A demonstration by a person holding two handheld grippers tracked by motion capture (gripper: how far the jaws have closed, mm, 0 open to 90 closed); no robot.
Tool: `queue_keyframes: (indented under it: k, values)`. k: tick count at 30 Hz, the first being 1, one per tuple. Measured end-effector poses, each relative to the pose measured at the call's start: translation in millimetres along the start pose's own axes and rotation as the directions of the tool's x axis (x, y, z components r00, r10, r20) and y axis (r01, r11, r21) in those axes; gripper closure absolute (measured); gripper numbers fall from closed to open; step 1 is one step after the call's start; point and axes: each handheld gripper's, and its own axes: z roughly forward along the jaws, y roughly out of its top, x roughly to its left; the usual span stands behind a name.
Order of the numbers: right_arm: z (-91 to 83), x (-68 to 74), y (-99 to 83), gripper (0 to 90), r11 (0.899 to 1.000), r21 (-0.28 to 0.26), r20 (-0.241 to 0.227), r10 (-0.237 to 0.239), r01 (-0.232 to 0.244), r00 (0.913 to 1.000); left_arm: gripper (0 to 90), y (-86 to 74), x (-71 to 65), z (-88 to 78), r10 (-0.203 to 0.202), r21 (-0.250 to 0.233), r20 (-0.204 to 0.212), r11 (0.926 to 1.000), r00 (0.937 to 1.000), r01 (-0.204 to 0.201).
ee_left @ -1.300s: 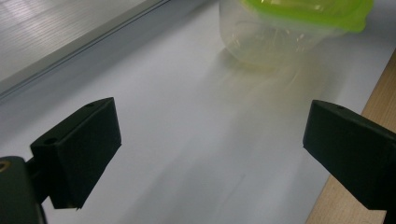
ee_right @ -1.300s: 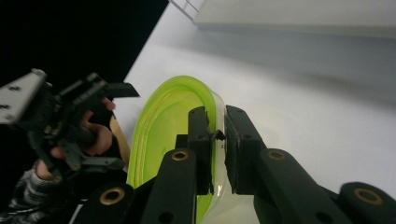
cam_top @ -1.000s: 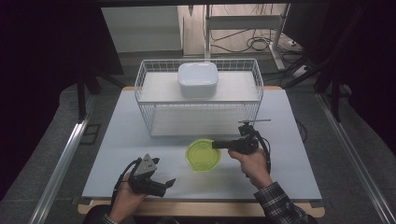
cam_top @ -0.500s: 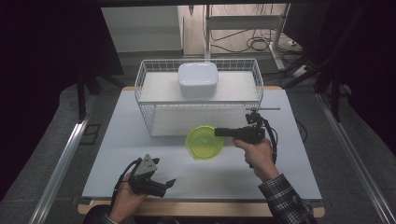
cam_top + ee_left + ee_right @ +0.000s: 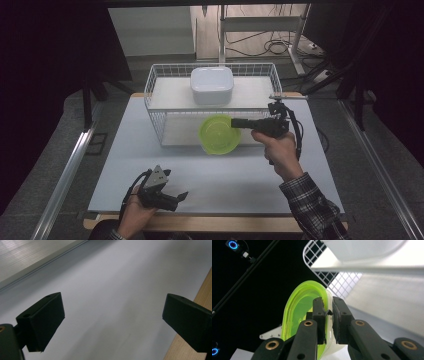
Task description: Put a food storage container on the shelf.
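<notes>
A: where's the green bowl (image 5: 219, 134) vs the wire basket (image 5: 155, 102)?
B: right tongs (image 5: 236, 122) pinched on its rim, bowl off the tabletop (image 5: 210, 175), basket rim at 12 o'clock, white container (image 5: 212, 85) inside
A: left tongs (image 5: 180, 197)?
B: wide open, empty, at 7 o'clock from the bowl, right hand far nearer
</notes>
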Motion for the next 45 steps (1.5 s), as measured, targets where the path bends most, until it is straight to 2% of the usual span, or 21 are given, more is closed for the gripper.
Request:
queue_keyframes:
  k: [5, 18, 29, 36, 45]
  values:
    - [-5.5, 10.6, 19.0, 81.9, 1.0, -0.025, 0.004, -0.013, 0.013, 0.9999, 3.7, 0.0, 0.0, 0.2, 0.003, 0.002, 0.001, 1.0, 1.0, -0.003]
    - [-7.4, 17.1, 40.0, 81.8, 0.998, -0.058, -0.009, -0.01, 0.01, 0.9999, 3.7, -0.3, -0.4, 1.2, 0.001, 0.004, 0.005, 1.0, 1.0, -0.001]
    - [-5.6, 30.9, 65.1, 81.8, 0.996, -0.089, -0.005, -0.023, 0.023, 0.9997, 3.6, -0.3, -0.7, 1.1, -0.001, 0.008, 0.008, 1.0, 1.0, 0.001]
    - [-1.6, 39.2, 88.1, 81.8, 0.992, -0.126, 0.022, -0.027, 0.03, 0.9994, 3.6, -0.4, -0.4, 1.0, -0.006, 0.003, 0.01, 1.0, 0.9999, 0.006]
    - [3.6, 41.2, 108.5, 81.8, 0.986, -0.167, 0.049, -0.01, 0.018, 0.9987, 3.6, -0.6, -0.5, 1.4, -0.005, 0.004, 0.014, 1.0, 0.9999, 0.005]
